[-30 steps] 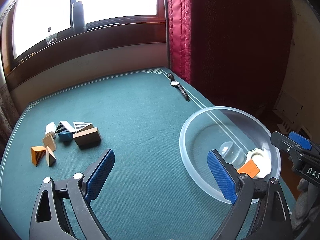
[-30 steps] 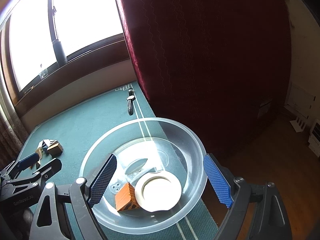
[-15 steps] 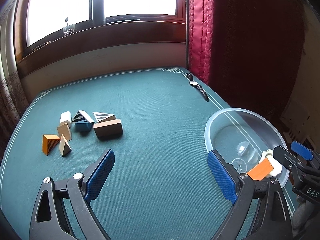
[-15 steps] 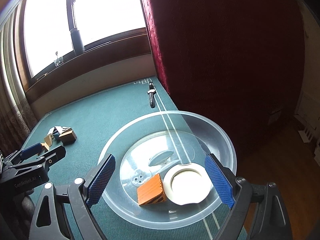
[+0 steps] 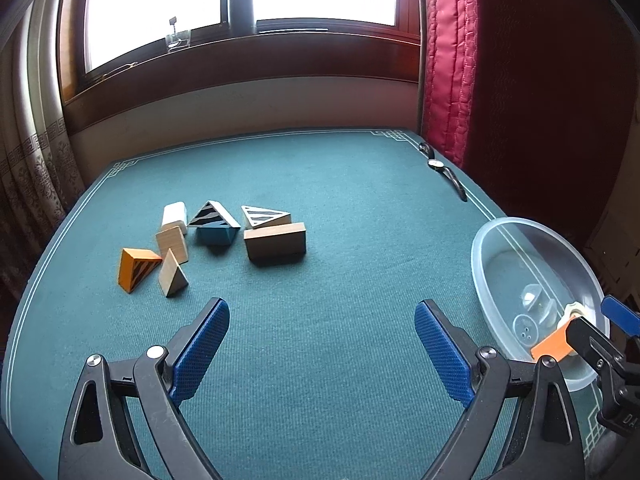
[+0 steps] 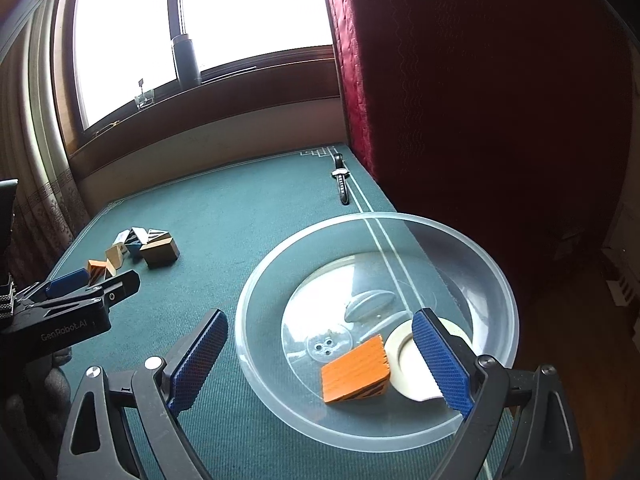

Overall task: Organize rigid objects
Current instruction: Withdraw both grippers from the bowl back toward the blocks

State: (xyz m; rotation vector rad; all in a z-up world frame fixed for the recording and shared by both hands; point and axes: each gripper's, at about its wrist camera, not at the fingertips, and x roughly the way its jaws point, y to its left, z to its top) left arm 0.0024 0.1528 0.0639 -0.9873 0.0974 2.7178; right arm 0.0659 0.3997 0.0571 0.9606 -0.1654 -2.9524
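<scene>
Claws point(image 5: 322, 344) point(image 6: 320, 358) angled downward — both empty

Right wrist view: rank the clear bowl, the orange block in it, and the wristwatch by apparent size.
1. Clear bowl
2. Orange block
3. Wristwatch, though it lies farther from the camera, so its rank against the block is unsure.

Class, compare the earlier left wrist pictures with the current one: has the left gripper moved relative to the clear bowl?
Yes. The left gripper has swung away from the clear bowl, which now sits outside its right finger, toward the wooden blocks.
</scene>
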